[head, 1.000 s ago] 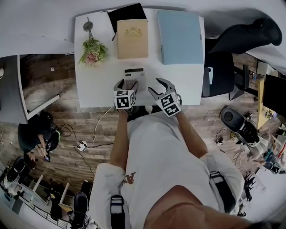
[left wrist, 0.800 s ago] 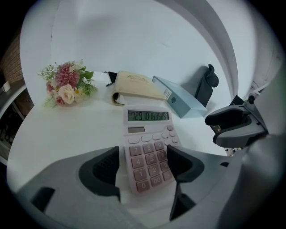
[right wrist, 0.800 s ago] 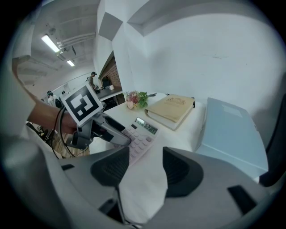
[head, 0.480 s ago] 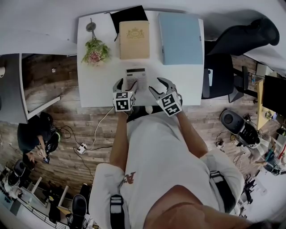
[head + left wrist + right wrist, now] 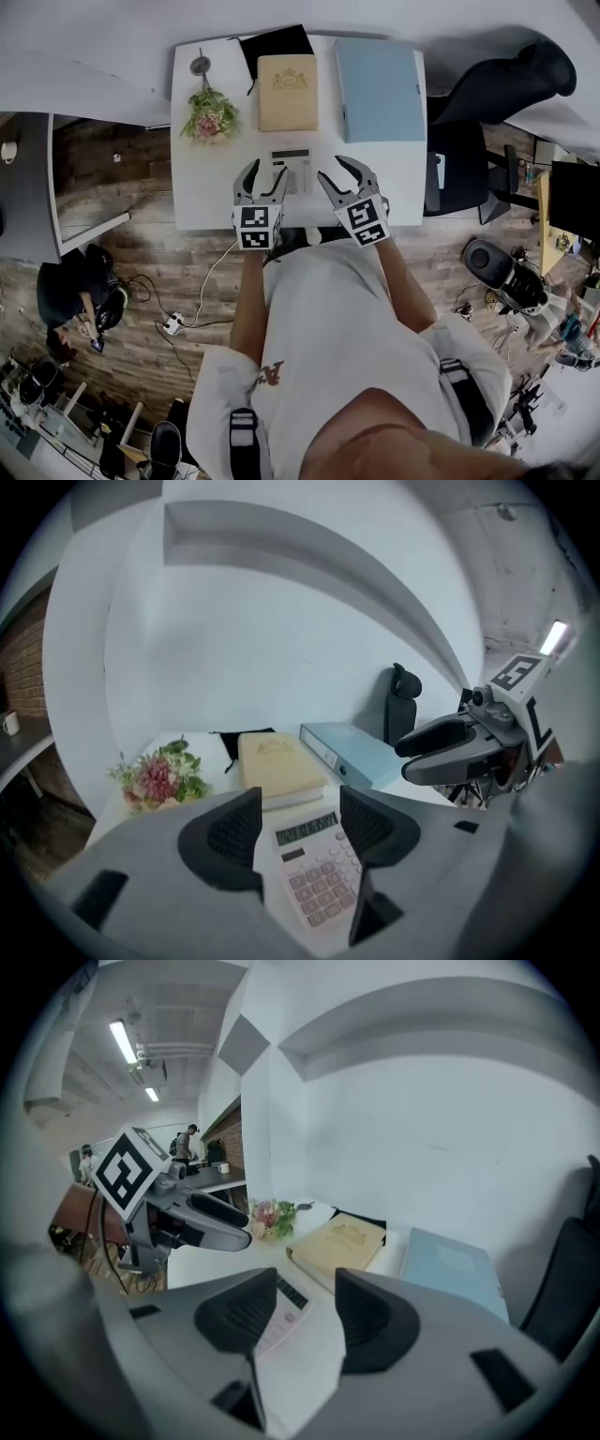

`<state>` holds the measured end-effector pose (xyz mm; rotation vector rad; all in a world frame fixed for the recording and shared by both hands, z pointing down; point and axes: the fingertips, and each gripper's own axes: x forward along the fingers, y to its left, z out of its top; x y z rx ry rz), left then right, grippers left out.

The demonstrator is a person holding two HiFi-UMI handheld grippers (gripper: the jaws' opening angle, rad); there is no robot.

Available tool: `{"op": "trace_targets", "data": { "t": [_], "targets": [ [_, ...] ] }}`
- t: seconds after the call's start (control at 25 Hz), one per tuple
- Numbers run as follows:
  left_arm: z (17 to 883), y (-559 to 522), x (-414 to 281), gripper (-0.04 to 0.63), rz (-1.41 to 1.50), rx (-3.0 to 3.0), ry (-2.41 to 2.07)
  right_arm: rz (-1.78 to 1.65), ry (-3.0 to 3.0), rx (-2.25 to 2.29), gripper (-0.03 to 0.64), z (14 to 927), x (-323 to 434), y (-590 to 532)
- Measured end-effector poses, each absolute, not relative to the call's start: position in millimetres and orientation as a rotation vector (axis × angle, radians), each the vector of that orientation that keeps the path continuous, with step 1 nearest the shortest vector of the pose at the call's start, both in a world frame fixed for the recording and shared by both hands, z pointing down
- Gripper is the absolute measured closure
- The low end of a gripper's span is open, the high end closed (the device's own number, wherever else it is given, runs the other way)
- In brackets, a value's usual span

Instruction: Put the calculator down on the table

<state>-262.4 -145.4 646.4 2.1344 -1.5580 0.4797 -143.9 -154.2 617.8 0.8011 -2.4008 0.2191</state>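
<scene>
Calculator (image 5: 291,171) lies flat on table (image 5: 204,192), keys up, in the near half, just short of the book (image 5: 288,92). Binder (image 5: 380,89) to the right of the book, flowers (image 5: 212,116) to the left, both apart from it.

Left gripper (image 5: 266,178): jaws spread, just been narrowing, nothing between the pads. Its own view shows the calculator through the gap, but lying on the table below, not touched.
Right gripper (image 5: 341,174): jaws spread too, just been narrowing, empty. The calculator sits to the left of its gap.

Judgement: placement looks done; the hazards now lie in clearing away.
- Left gripper hangs directly over the calculator. A dip would put a fingertip on the keys or casing, skidding it toward the book or back toward the near edge.
- Jaws that go on closing during such a dip could re-pinch it and lift it off.
- The grippers sit close side by side; an inward swing could knock one against the other.
- The table edge is under both wrists; a low pull-back could clip it.
</scene>
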Motion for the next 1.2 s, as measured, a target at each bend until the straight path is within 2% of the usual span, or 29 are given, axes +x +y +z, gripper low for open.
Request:
{"op": "trace_targets", "data": {
  "t": [0.4,0.84,1.04,1.2],
  "targets": [
    [535,-162,-272,0.451,0.388,2.413,-1.689,0.041,-2.546,1.030,0.495,515,-147,-178],
    [446,-159,-264,0.539,0.272,2.648,-1.728,-0.160,-2.639,1.185,0.592,424,-150,-169],
    [418,-150,-260,0.592,0.224,2.655,-1.754,-0.200,-2.669,1.201,0.611,406,-151,-161],
    [405,-144,-260,0.594,0.209,2.673,-1.769,-0.232,-2.687,1.194,0.611,396,-152,-156]
  ]
}}
